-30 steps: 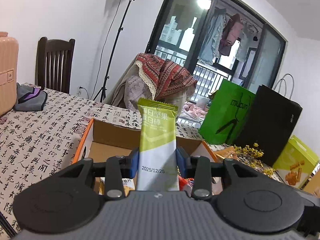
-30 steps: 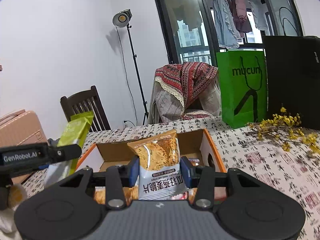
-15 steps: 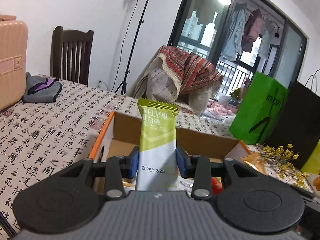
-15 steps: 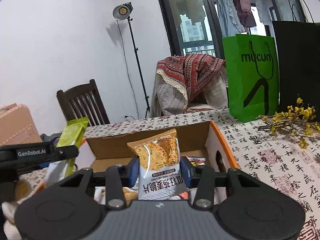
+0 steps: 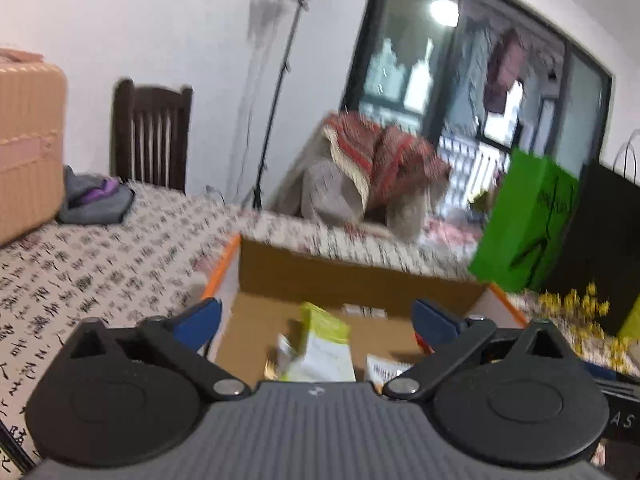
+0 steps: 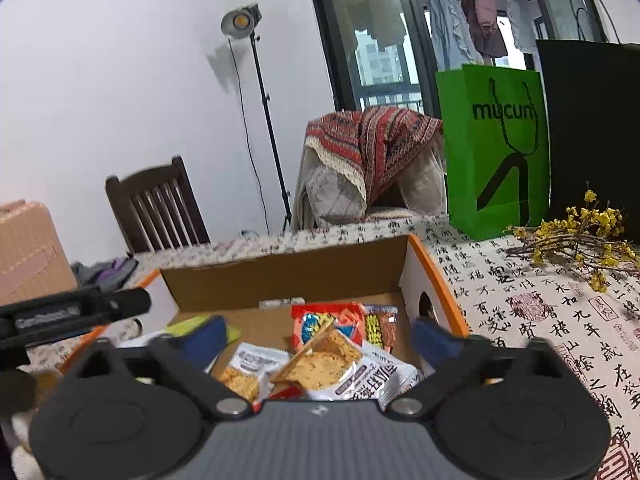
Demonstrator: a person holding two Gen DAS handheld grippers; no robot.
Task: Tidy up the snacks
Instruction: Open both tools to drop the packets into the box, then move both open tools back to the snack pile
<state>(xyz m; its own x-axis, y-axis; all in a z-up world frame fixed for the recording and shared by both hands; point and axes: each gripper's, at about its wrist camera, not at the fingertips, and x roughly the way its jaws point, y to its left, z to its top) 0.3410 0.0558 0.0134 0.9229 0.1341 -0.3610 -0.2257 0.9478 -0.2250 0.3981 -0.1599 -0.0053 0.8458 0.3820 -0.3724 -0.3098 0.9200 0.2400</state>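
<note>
Both my grippers, left [image 5: 316,320] and right [image 6: 316,336], now spread wide: bar [image 5: 320,340] and crisps [image 6: 320,368] dropped into box [image 6: 280,276]. Two snacks filed.

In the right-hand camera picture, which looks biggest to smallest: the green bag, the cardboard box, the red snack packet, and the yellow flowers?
As they look in the right wrist view:
1. cardboard box
2. green bag
3. yellow flowers
4. red snack packet
The box sits nearer the camera than the bag, so their true order is unsure.
</note>
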